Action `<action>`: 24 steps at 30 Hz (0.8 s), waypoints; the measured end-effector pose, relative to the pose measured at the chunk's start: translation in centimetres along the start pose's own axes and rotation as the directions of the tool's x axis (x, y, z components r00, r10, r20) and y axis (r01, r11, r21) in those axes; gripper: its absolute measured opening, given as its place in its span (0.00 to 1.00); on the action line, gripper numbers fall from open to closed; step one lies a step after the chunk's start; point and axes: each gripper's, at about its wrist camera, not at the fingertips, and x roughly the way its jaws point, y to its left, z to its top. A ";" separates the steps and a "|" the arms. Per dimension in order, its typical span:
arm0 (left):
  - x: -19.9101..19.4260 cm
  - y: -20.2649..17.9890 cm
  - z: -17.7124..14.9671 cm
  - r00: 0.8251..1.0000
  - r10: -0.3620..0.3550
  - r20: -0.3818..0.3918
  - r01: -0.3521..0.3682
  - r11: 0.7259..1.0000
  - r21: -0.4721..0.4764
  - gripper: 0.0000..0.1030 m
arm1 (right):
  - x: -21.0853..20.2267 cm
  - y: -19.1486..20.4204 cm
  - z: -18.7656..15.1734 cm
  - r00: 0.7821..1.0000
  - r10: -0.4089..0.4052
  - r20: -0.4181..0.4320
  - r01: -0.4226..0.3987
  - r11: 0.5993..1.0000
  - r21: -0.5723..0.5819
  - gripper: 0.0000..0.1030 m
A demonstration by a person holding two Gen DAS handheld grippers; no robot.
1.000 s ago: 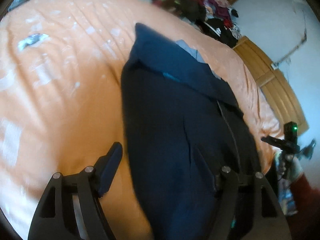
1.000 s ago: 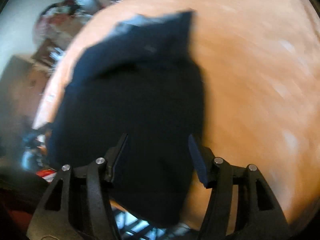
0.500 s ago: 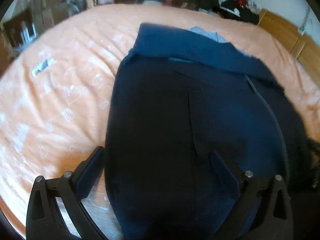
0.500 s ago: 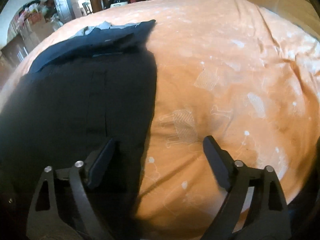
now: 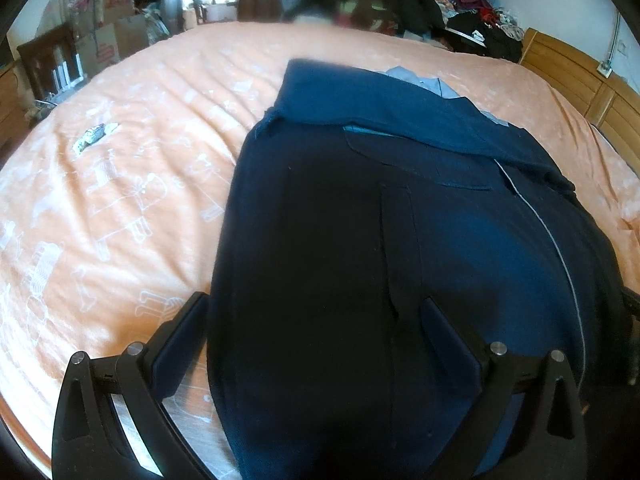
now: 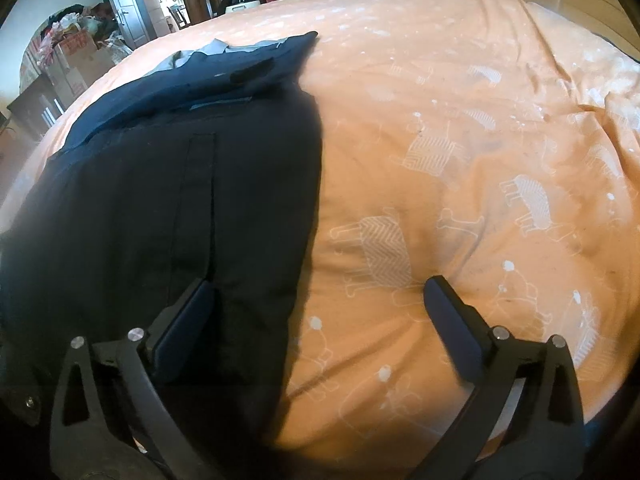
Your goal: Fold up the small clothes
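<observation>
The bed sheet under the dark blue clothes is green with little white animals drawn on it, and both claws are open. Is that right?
Not quite. The bed sheet is orange, not green, as the right wrist view shows. The rest holds: it has little white animals drawn on it, the dark blue clothes lie on it, and the left claw and right claw are both open.

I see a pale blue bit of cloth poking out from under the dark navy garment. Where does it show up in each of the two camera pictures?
Left wrist view: the pale blue cloth peeks out at upper centre, behind the far end of the navy garment.
Right wrist view: the same cloth sits upper left, again behind the garment's far end.
Shared landmark: the orange bedspread with white animal drawings, lying under the garment in both views.
</observation>
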 end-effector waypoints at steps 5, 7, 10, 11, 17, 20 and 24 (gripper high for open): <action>-0.2 -0.1 -0.3 1.000 0.000 0.015 0.000 1.000 0.001 1.00 | 0.1 0.0 0.0 1.000 -0.002 -0.002 0.002 1.000 0.002 1.00; -0.3 -0.1 -0.4 1.000 -0.001 0.024 0.001 1.000 -0.001 1.00 | 0.1 0.0 0.0 1.000 0.001 -0.002 -0.001 1.000 0.003 1.00; -0.3 -0.3 -0.6 0.999 0.002 0.033 -0.002 1.000 -0.002 1.00 | 0.1 -0.1 0.0 1.000 0.006 -0.001 -0.006 1.000 0.004 1.00; -0.4 -0.3 -0.7 0.999 0.003 0.036 -0.003 1.000 -0.002 1.00 | 0.1 -0.1 0.0 1.000 0.008 0.000 -0.008 1.000 0.005 1.00; -0.5 -0.4 -0.9 0.999 0.005 0.046 -0.004 1.000 -0.002 1.00 | 0.0 -0.2 -0.2 1.000 0.013 0.010 -0.013 1.000 0.013 1.00; -0.6 -0.4 -1.0 0.999 0.003 0.051 -0.003 1.000 -0.004 1.00 | 0.0 -0.2 -0.2 1.000 0.015 0.017 -0.015 1.000 0.016 1.00; -0.7 -0.4 -1.1 0.998 0.001 0.057 -0.001 1.000 -0.005 1.00 | -0.1 -0.3 -0.2 0.999 0.025 0.021 -0.026 0.999 0.027 1.00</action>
